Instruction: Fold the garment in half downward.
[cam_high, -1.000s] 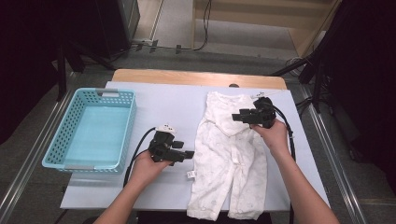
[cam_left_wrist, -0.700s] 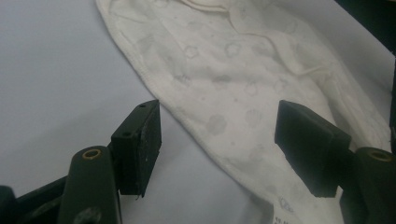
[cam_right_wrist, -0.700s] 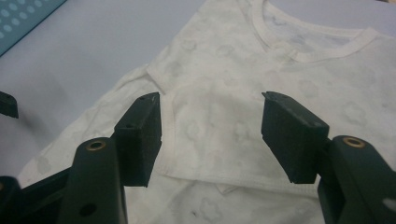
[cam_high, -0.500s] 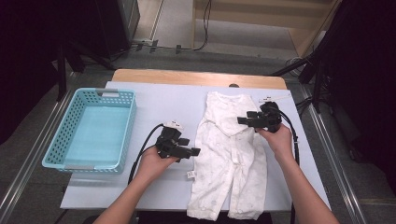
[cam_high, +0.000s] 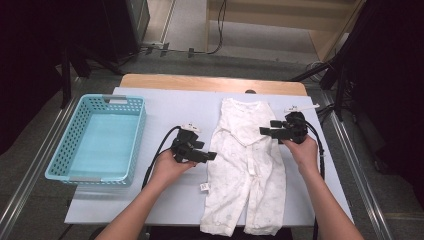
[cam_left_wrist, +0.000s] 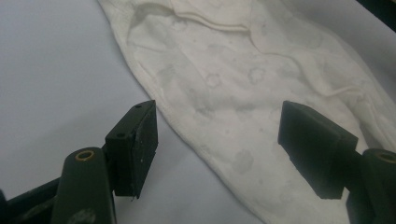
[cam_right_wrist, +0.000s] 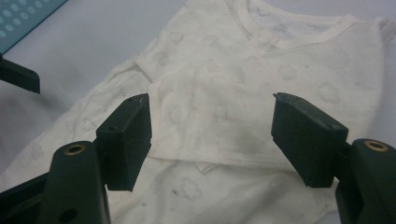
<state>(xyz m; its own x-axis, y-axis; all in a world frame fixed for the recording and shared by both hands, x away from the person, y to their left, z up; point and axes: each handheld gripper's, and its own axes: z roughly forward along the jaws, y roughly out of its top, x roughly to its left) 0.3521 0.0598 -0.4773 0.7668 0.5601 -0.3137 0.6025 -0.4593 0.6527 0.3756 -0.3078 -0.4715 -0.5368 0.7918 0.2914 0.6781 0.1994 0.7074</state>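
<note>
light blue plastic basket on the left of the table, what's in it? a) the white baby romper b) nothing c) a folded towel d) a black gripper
b: the light blue plastic basket shows only its bare bottom, while the white baby romper lies spread flat on the table beside it.

The left gripper (cam_left_wrist: 219, 154) has its jaws wide apart, one pad at 8 o'clock, the other at 4 o'clock, nothing pinched between them. A white garment (cam_left_wrist: 243, 93) with faint cloud prints runs from 12 to 5 o'clock; its hem passes between the pads. Pale table (cam_left_wrist: 56, 70) fills 9 to 11 o'clock.
</note>
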